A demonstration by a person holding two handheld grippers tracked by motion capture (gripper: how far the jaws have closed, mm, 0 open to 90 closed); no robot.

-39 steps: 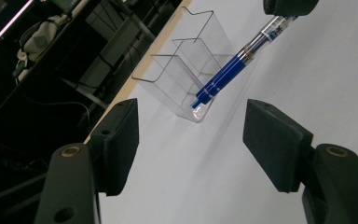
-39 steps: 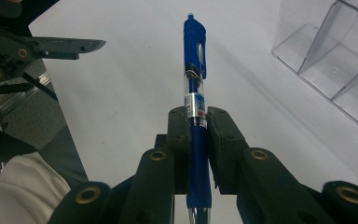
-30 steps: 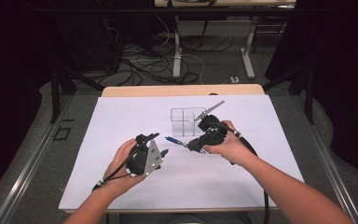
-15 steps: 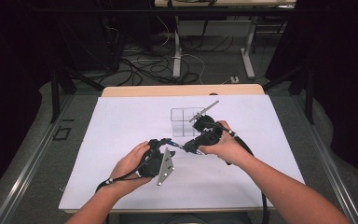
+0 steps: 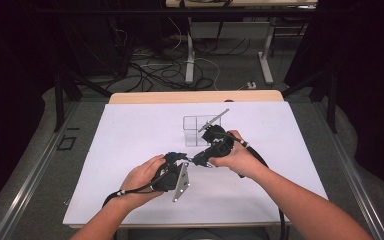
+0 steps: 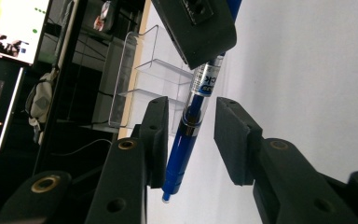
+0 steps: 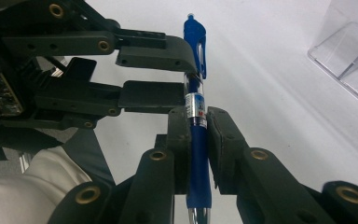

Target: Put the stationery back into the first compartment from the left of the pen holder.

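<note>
1 blue pen | label unreadable | R gripper fingers clamped on it | L gripper fingers apart round it

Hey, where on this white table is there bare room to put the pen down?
Bare white table lies left of the left gripper, and right of the clear organizer toward the table's right edge. It is crowded mid-table, where the right gripper holds the blue pen.

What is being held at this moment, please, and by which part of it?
The right gripper holds a blue pen, clamped around the middle of its barrel. The left gripper has its open jaws either side of the pen's upper part, not yet closed.
</note>
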